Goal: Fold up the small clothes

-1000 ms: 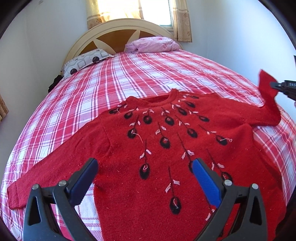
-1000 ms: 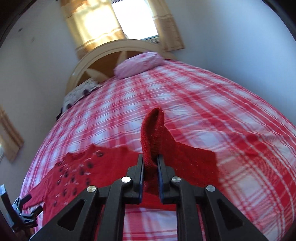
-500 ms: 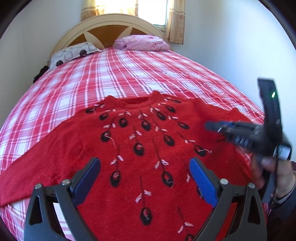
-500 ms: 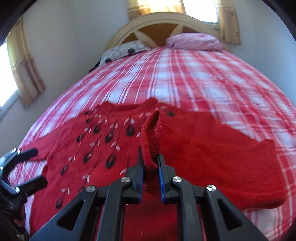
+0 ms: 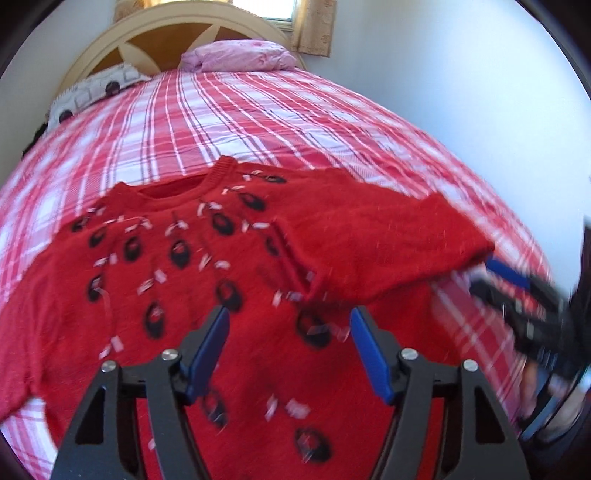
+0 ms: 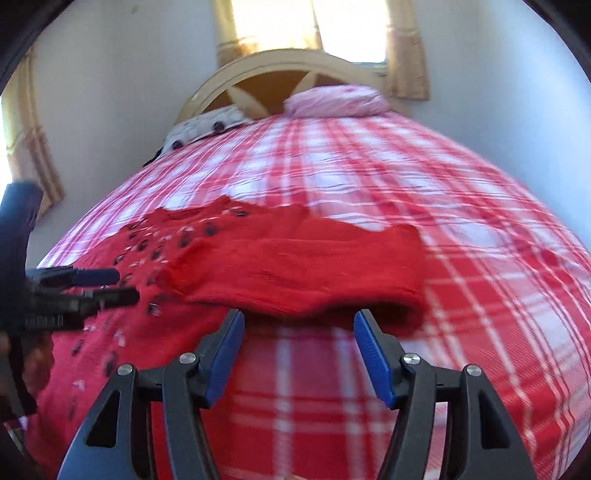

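Sweater [image 5: 229,302], red knit with black oval motifs and white stitches, lying front-up on my bed's red-and-white plaid cover [image 5: 258,122]; neckline toward the headboard [image 5: 177,33]. One sleeve [image 5: 388,243] is folded across the chest, its cuff end reaching the patterned front. The other sleeve runs out toward the left edge of my left wrist view.

Left gripper [image 5: 288,350]: my blue-padded fingers [image 5: 207,350] are spread apart above the sweater's lower front, gripping nothing.

Right gripper [image 6: 299,350]: fingers [image 6: 373,354] likewise spread wide, holding nothing, hovering over bare plaid just short of the folded sleeve [image 6: 295,273]. In my left wrist view this gripper [image 5: 517,295] appears blurred at the right edge, beside the sleeve's outer fold; in my right wrist view the left gripper [image 6: 107,284] shows at the left, over the patterned front.

Pink pillow [image 6: 336,101] and grey patterned pillow [image 6: 207,129] sit against the headboard, under a curtained window [image 6: 314,26].
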A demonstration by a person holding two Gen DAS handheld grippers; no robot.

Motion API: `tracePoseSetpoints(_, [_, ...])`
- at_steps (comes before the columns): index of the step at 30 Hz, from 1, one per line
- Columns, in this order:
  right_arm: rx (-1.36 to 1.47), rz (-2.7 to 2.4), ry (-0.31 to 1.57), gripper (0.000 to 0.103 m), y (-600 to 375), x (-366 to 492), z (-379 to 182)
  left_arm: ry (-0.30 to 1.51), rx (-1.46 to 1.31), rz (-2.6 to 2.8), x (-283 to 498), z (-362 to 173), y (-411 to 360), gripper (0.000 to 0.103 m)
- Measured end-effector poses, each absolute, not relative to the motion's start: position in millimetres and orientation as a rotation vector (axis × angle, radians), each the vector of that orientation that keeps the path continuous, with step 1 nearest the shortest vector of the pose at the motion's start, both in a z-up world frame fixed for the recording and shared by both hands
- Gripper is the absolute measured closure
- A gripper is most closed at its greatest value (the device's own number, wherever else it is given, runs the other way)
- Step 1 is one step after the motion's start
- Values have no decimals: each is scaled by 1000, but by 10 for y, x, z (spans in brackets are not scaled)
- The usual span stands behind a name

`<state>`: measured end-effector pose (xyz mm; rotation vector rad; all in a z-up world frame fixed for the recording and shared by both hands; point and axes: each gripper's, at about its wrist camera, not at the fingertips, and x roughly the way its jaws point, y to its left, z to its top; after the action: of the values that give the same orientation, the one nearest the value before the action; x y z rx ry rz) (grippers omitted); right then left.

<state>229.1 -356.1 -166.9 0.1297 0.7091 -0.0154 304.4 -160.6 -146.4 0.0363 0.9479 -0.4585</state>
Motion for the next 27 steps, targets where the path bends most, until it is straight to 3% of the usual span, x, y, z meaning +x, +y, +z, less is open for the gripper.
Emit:
tracePoseSetpoints(6, [133, -35, 670, 40, -3691, 2208, -1674, 1028, -29, -457, 3349, -1638, -1845, 36])
tracePoseSetpoints(7, [136, -31, 666, 40, -3701, 2195, -1671, 1035, -29, -455, 3380, -1670, -1875, 45])
tracePoseSetpoints(11, [134, -27, 661, 40, -3702, 2166, -1690, 1051, -65, -455, 3481, -1771, -1937, 60])
tracePoseSetpoints(13, [134, -27, 669, 40, -3701, 2181, -1713, 1051, -79, -465, 3516, -1770, -1943, 91])
tracePoseSetpoints(27, [112, -37, 666, 40, -3662, 2188, -1749, 926, -167, -436, 3488, -1337, -1446, 95])
